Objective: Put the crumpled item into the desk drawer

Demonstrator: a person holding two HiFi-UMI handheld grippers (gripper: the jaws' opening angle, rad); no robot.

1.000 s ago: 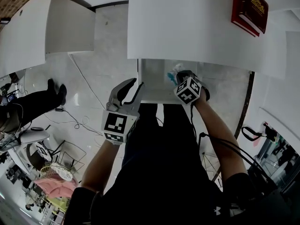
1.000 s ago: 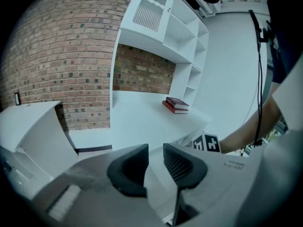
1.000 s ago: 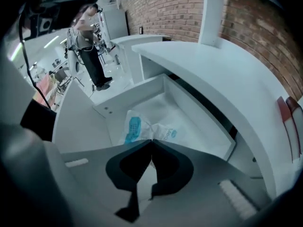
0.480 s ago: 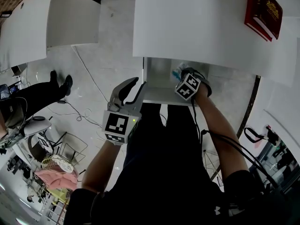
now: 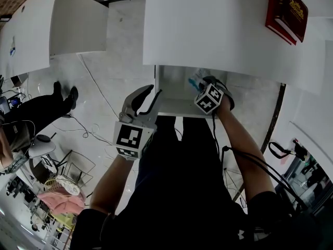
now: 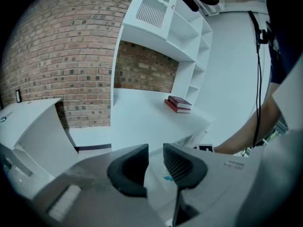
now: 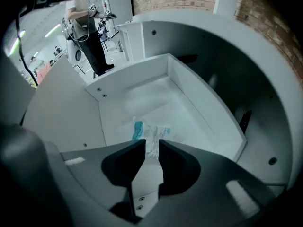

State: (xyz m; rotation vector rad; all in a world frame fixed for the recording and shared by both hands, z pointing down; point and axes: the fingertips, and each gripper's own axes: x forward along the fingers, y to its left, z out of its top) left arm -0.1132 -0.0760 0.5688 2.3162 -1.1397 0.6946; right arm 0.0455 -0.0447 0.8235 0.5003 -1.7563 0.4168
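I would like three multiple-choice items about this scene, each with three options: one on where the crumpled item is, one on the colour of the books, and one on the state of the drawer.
1. Where is the crumpled item?
A. on a chair
B. inside the drawer
C. on the floor

2. What colour are the books on the desk?
A. red
B. green
C. yellow

3. In what state is the drawer?
A. pushed shut
B. pulled open
C. taken out and turned over

Answers:
1 B: the item shows within the drawer's white walls, at the jaw tips of the right hand-held gripper.
2 A: their covers are dark red against the white desk.
3 B: its inside is visible from above, below the desk edge.
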